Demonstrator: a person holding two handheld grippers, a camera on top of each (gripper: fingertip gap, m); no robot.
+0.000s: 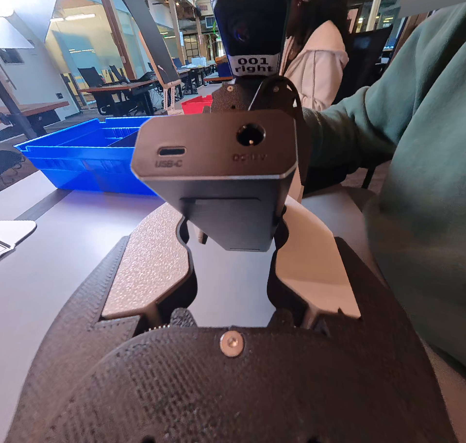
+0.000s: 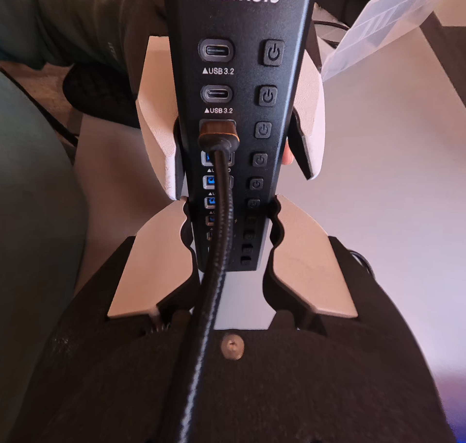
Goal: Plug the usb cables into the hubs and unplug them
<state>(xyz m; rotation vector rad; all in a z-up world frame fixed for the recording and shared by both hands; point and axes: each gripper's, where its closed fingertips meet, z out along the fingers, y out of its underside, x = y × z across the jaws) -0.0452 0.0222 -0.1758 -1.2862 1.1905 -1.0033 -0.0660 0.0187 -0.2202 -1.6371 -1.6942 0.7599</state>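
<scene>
A long black USB hub [image 2: 242, 77] with a row of ports and power buttons is held off the grey table. My right gripper [image 2: 230, 216] is shut on its near end. My left gripper [image 2: 232, 153] is clamped on its middle from the far side. A black braided cable [image 2: 214, 292] is plugged into the third port by its plug [image 2: 218, 134] and runs back towards the camera. In the left wrist view my left gripper [image 1: 230, 226] is shut on the hub [image 1: 214, 148], whose grey end face shows two sockets. The right gripper's camera housing [image 1: 249, 27] rises behind it.
A blue bin [image 1: 83, 158] stands on the table [image 1: 63, 241] at the left, with a red bin [image 1: 196, 104] farther back. A green sleeve [image 1: 403, 103] fills the right. A person in a pale jacket [image 1: 315, 72] sits behind. A clear plastic piece [image 2: 378, 27] lies at the upper right. Left tips to right tips: about 4 cm.
</scene>
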